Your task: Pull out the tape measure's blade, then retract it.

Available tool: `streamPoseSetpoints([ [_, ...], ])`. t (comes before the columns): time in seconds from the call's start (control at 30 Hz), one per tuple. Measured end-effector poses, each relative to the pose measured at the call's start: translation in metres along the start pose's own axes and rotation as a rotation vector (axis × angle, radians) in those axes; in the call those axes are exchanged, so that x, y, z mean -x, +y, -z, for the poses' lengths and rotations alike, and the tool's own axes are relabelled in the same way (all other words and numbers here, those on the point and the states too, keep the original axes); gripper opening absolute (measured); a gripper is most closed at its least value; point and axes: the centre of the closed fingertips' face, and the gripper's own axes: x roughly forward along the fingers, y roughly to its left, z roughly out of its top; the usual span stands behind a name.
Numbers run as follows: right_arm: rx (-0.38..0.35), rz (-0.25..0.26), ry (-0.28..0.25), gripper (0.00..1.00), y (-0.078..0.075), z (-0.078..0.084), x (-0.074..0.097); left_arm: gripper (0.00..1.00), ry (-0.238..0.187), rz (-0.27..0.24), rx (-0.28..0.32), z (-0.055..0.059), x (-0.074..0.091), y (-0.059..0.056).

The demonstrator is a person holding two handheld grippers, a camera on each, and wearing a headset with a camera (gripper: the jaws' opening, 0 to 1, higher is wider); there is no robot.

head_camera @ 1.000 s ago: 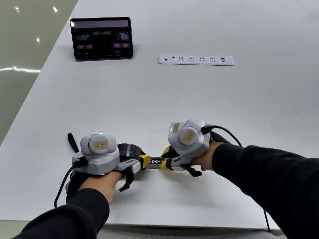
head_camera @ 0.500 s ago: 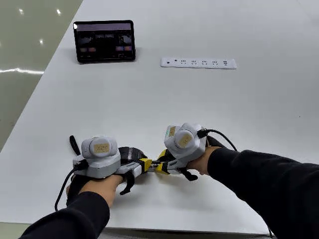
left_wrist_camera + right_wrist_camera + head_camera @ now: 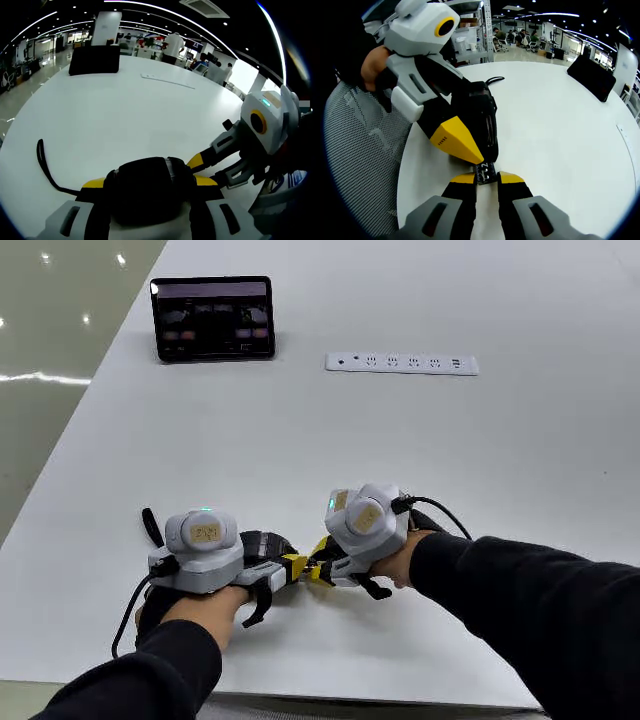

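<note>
The two grippers meet nose to nose near the front edge of the white tabletop (image 3: pixel 300 440). In the head view the left gripper (image 3: pixel 283 562) lies low, its jaws clamped on the black tape measure (image 3: pixel 262 543), which rests on the tabletop. The right gripper (image 3: pixel 320 571) comes in tilted from the other side, its yellow tips almost touching the left one's. From up there the join between them is too small to read.

The right gripper view makes it plain. Its jaws are pinched on the end of the blade (image 3: pixel 484 172), which has printed figures on it, and just a short stub is out of the case mouth. One yellow tip of the left gripper lies along the near side of the case. This view also takes in a mesh chair (image 3: pixel 360 165) past the tabletop's edge.

The left gripper view looks over the top of the case, which is gripped on both flanks between yellow tips. It also picks out the strap (image 3: pixel 42 160) curling away to the left, flat on the tabletop. People (image 3: pixel 175 44) stand far behind.

Back in the head view, a dark tablet (image 3: pixel 213 317) stands propped at the far left. A white power strip (image 3: pixel 402 362) lies flat to its right. Both are well apart from the grippers.
</note>
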Motion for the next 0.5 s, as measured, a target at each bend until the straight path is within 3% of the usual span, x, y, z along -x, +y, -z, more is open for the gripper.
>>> streamPoseSetpoints([
  [0.5,-0.016,0.001,-0.004,0.1,-0.0006,0.0005,0.003,0.6,-0.002,0.001,0.013,0.0002,0.0005,0.0011],
])
